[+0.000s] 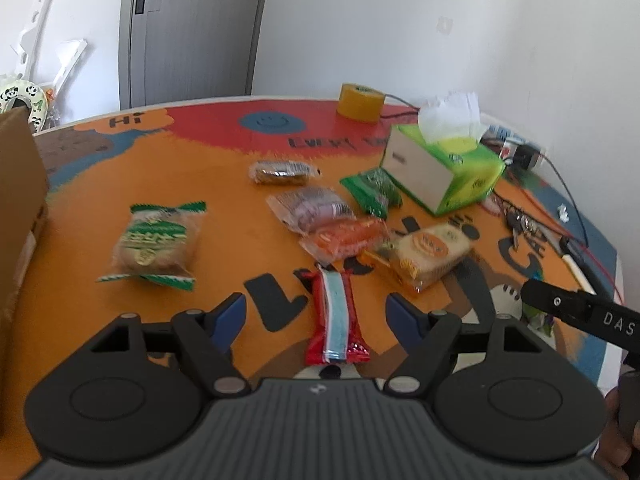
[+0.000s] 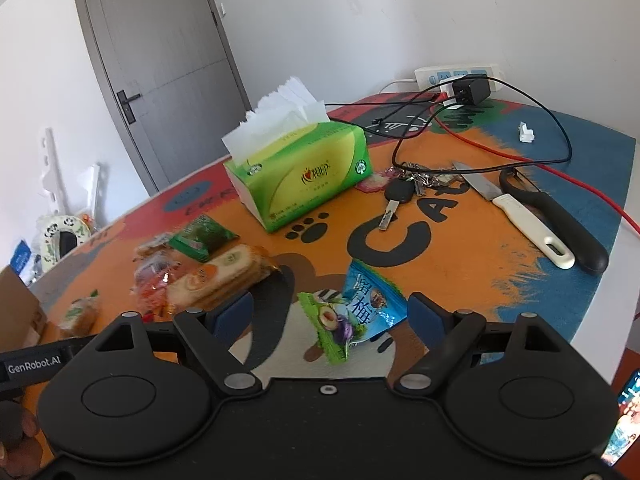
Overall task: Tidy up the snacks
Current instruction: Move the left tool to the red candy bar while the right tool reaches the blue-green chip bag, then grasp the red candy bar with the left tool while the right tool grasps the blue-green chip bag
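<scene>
Several wrapped snacks lie on the orange printed table [image 1: 224,208]. My left gripper [image 1: 318,318] is open, its blue pads on either side of a red bar with a blue stripe [image 1: 336,316], not touching it. Beyond it are a green-and-white cake pack [image 1: 154,244], an orange-red pack [image 1: 346,238], a clear purple pack [image 1: 312,210], a green packet [image 1: 372,192], a dark biscuit pack [image 1: 280,172] and a yellow cracker pack [image 1: 428,252]. My right gripper [image 2: 330,316] is open around a blue-and-green plum candy packet [image 2: 352,312] that lies on the table.
A green tissue box [image 2: 304,176] stands mid-table, with a yellow tape roll [image 1: 360,102] behind it. A cardboard box [image 1: 20,208] is at the left edge. Keys [image 2: 404,188], a white-handled knife [image 2: 520,216], a black peeler [image 2: 568,224], cables and a power strip [image 2: 456,74] lie to the right.
</scene>
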Tool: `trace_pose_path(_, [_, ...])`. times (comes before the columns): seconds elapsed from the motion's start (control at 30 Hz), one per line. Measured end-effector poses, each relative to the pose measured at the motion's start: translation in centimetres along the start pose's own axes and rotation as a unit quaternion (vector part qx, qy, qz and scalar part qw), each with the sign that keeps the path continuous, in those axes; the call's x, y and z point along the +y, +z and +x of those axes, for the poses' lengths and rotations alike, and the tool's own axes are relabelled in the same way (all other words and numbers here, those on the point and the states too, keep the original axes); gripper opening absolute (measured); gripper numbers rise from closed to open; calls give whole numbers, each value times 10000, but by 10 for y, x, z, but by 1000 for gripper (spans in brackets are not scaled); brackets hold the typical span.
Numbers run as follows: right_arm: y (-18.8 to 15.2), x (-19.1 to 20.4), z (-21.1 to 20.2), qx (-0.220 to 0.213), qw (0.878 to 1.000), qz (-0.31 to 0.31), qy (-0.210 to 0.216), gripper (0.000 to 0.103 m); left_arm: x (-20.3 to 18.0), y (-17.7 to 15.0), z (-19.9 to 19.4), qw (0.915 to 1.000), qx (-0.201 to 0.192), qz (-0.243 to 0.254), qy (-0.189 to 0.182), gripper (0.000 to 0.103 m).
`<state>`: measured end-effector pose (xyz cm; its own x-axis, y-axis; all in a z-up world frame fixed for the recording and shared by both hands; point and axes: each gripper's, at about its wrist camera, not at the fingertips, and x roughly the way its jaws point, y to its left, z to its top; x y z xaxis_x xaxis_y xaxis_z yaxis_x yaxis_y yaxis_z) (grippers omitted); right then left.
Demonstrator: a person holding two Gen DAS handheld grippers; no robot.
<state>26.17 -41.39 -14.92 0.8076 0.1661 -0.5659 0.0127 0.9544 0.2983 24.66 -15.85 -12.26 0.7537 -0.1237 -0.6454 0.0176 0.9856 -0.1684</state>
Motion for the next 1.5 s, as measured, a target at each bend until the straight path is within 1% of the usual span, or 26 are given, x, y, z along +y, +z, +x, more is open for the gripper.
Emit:
trace_pose_path(0.03, [-1,0,3,25,10000,-12,-3,83,-2,-1,3,10000,14,26,17,76])
trace_pose_path(0.1, [-2,-2,7,60,10000,15,-38,77,-7,-3,6,9999,-6,116,86,76])
trace_pose_path(0.23, [-2,-3,10,10,9999,-44,-94,70,-15,-5,10,9992,-61,326,221,76])
trace_pose_path(0.27, [-2,-4,10,-13,9999,-27,-109,66,-16,-5,10,9991,-70,363,226,72])
trace_pose_path(0.3, [-2,-4,10,-34,9999,-25,-136,57,-17,-6,10,9988,-91,407,243,65])
trace_pose_path(0.33, [-2,-4,10,-52,9999,-41,-143,54,-18,-7,10,9985,-115,444,290,62])
trace_pose_path(0.37, [-2,-4,11,-55,9999,-46,-132,49,-18,-7,10,9983,-143,454,324,54])
trace_pose_path(0.4, [-2,-5,10,-61,9999,-54,-105,47,-17,-7,10,9983,-167,447,338,45])
trace_pose_path(0.43, [-3,-5,10,-71,9999,-76,-88,46,-15,-7,9,9983,-191,423,350,40])
trace_pose_path(0.47, [-4,-4,9,-74,9999,-89,-51,44,-14,-7,8,9984,-205,402,346,31])
trace_pose_path(0.5, [-4,-4,8,-81,9999,-88,-8,39,-12,-7,7,9985,-211,379,325,22])
trace_pose_path(0.53, [-5,-3,6,-85,9999,-87,55,38,-10,-8,6,9986,-221,358,324,21])
trace_pose_path(0.6, [-7,-1,4,-76,9999,-77,127,38,-8,-9,4,9987,-241,340,282,19])
trace_pose_path(0.77, [-12,6,-3,-46,9994,-54,350,36,-1,-12,-5,9991,-278,252,211,19])
trace_pose_path(0.97, [-14,23,-11,-105,9983,-117,566,36,8,-12,-19,9988,-384,214,208,19])
trace_pose_path(1.27, [-16,57,-24,-212,9956,-281,866,36,33,-6,-52,9973,-681,45,277,19])
trace_pose_path(1.5, [-18,84,-30,-313,9925,-308,1143,36,55,-2,-85,9946,-945,-61,423,19])
